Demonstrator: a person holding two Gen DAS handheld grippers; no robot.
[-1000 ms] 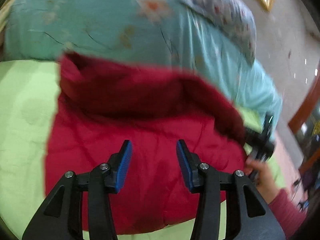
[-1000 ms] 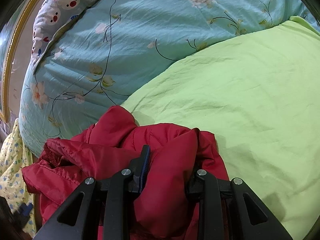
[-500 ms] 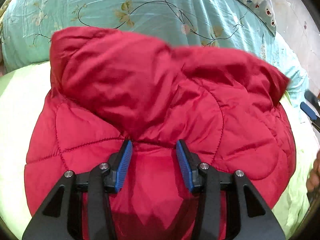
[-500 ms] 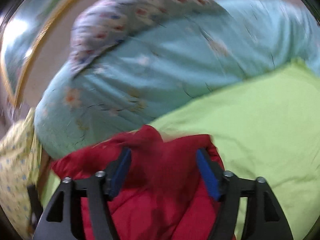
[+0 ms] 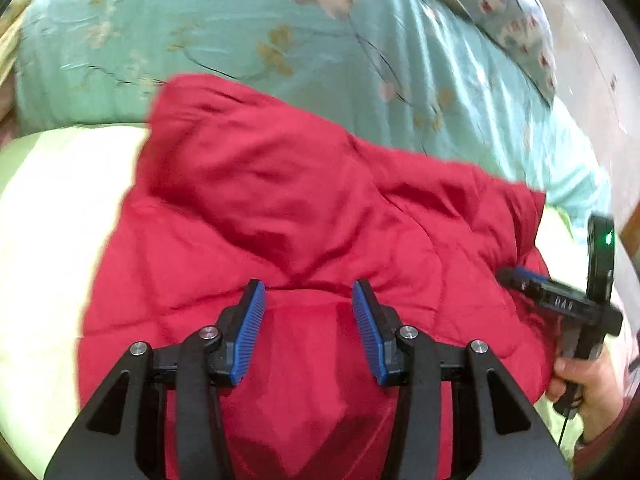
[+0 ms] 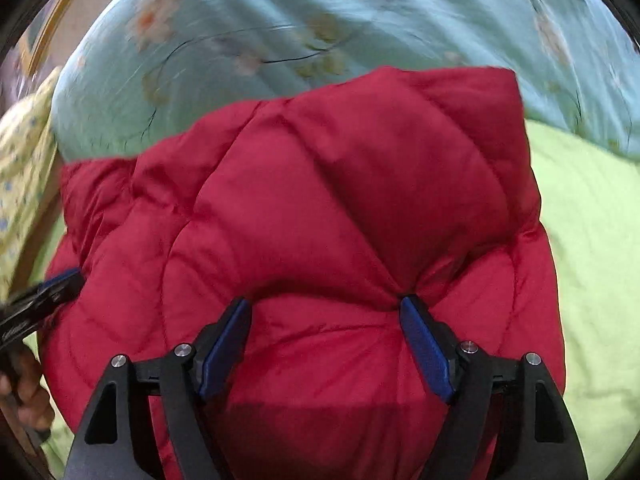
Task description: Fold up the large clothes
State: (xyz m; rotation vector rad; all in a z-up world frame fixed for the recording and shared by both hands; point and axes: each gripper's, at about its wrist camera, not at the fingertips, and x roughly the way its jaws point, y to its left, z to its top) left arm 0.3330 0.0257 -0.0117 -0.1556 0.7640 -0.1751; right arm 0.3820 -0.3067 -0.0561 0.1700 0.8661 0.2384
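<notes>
A red quilted puffer jacket (image 5: 304, 216) lies folded in a compact bundle on the green bedsheet (image 5: 52, 208); it also fills the right wrist view (image 6: 320, 200). My left gripper (image 5: 308, 300) is open and empty, hovering over the jacket's near part. My right gripper (image 6: 326, 308) is open wide and empty, just above the jacket's near fold. The right gripper also shows at the jacket's right edge in the left wrist view (image 5: 516, 276), and the left gripper shows at the jacket's left edge in the right wrist view (image 6: 60, 284).
A teal floral duvet (image 5: 280, 40) is heaped behind the jacket, with a patterned pillow (image 5: 512, 12) on it. Green sheet (image 6: 592, 240) stretches to the right of the jacket. A yellow floral cloth (image 6: 20, 168) hangs at the far left.
My right gripper was shut on the jacket a second ago; it has let go, opened and pulled back. The jacket now lies as a flatter folded bundle. My left gripper stayed open.
</notes>
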